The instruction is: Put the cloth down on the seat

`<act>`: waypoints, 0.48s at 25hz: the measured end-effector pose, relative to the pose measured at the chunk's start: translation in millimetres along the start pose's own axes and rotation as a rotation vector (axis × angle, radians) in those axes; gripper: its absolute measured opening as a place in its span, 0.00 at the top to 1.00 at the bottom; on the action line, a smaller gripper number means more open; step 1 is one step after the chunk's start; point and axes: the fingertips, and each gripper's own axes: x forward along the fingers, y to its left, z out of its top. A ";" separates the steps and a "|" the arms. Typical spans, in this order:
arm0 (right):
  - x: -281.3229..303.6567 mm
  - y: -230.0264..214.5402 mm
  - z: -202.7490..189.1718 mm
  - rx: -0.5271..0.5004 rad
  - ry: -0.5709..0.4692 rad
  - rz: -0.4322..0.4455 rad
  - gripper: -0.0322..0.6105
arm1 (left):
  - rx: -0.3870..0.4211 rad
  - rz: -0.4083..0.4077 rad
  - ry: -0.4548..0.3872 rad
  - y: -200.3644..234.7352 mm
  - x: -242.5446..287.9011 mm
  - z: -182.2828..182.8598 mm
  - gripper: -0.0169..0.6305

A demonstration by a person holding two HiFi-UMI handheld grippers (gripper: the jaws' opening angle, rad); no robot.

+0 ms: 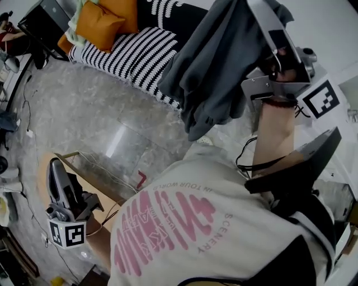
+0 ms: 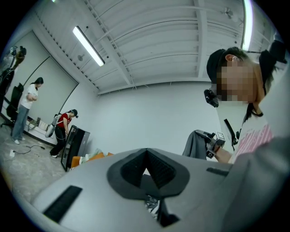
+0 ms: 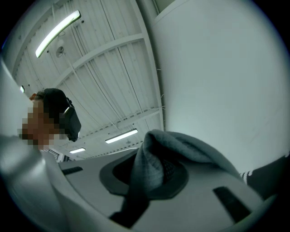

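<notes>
A dark grey cloth [image 1: 215,61] hangs in loose folds from my right gripper [image 1: 250,12], held high at the upper right. Its lower edge dangles over the front edge of the black-and-white striped seat [image 1: 134,53]. In the right gripper view the cloth [image 3: 186,146] is bunched between the jaws of my right gripper [image 3: 154,174], which is shut on it. My left gripper [image 1: 57,167] is low at the left, away from the seat. In its own view my left gripper [image 2: 146,170] points up at the ceiling, its pads together and nothing between them. That view also shows the cloth [image 2: 195,145] in the distance.
Orange cushions [image 1: 103,19] lie at the far end of the seat. A low wooden-edged table [image 1: 92,167] with wires stands near my left gripper. A cable [image 1: 28,111] runs over the grey floor. Two people [image 2: 27,108] stand by a black cabinet [image 2: 74,145].
</notes>
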 end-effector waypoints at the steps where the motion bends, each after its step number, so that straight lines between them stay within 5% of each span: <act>1: 5.0 -4.1 0.7 -0.022 0.007 -0.004 0.88 | -0.015 0.009 -0.007 3.2 1.4 0.3 0.96; 12: 49.1 -64.9 -13.0 -0.030 0.066 0.056 0.87 | -0.014 0.103 -0.025 2.2 30.6 -6.5 0.96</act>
